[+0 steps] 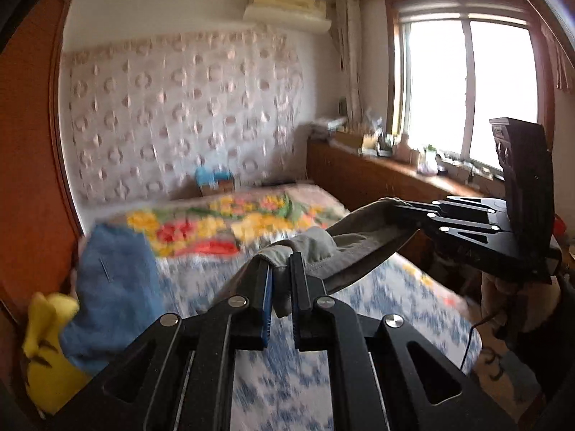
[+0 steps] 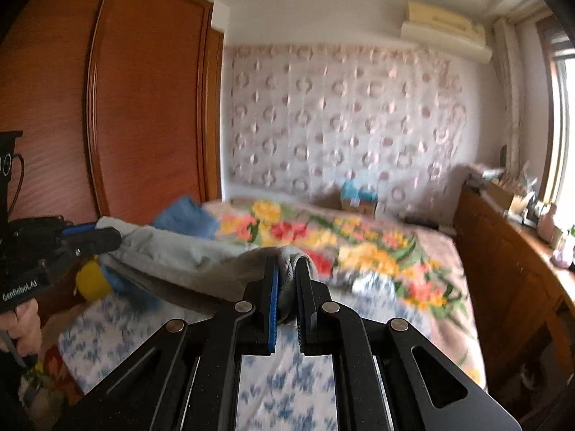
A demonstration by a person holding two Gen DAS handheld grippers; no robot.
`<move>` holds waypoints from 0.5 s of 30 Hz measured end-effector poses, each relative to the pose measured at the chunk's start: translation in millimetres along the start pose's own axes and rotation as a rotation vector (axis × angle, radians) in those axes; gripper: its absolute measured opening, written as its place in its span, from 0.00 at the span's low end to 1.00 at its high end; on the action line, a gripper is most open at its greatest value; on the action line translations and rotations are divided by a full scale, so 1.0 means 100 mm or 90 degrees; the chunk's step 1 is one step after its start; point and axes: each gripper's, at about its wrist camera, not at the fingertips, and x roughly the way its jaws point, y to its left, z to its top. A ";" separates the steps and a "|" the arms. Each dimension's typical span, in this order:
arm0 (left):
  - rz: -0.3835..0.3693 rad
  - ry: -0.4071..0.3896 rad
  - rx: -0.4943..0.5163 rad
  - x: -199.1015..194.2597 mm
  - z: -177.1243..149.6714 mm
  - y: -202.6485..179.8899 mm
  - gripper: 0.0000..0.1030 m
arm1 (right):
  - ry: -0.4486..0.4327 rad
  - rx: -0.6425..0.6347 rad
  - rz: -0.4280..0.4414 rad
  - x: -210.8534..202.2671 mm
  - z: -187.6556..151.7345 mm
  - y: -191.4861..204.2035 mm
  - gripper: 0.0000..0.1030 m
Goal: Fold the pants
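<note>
Both the left hand-held gripper (image 1: 280,280) and right hand-held gripper (image 2: 287,273) clamp the grey pants (image 1: 359,240), stretched lengthwise between them above the bed (image 1: 287,377)

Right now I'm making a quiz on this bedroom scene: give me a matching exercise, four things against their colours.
Things:
1. pants held between the left gripper and the right gripper
2. plush toy
3. wardrobe
4. towel

Colours:
A. blue
B. reddish brown wood
C. grey
D. yellow

Pairs: 1-C, 2-D, 3-B, 4-A
</note>
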 end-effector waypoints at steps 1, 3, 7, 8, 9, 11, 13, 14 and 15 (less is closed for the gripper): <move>-0.001 0.014 -0.003 0.05 -0.09 -0.01 0.09 | 0.018 0.000 0.006 0.04 -0.12 0.03 0.08; -0.002 0.032 0.000 0.08 -0.18 -0.05 0.09 | 0.046 -0.008 0.012 0.11 -0.23 0.13 0.08; -0.002 0.052 0.001 0.10 -0.27 -0.12 0.09 | 0.080 -0.027 0.027 0.18 -0.38 0.25 0.08; -0.002 0.051 0.005 0.09 -0.27 -0.15 0.09 | 0.083 -0.028 0.030 0.17 -0.38 0.26 0.08; -0.004 0.051 0.005 0.08 -0.26 -0.17 0.09 | 0.084 -0.027 0.032 0.16 -0.36 0.27 0.08; -0.004 0.052 0.008 0.08 -0.23 -0.20 0.09 | 0.083 -0.028 0.036 0.17 -0.29 0.23 0.08; -0.004 0.053 0.015 0.07 -0.23 -0.21 0.09 | 0.083 -0.032 0.040 0.16 -0.25 0.22 0.08; -0.003 0.052 0.018 0.05 -0.24 -0.23 0.09 | 0.083 -0.032 0.042 0.14 -0.21 0.17 0.08; -0.004 0.053 0.019 0.04 -0.26 -0.24 0.09 | 0.083 -0.032 0.044 0.12 -0.20 0.18 0.08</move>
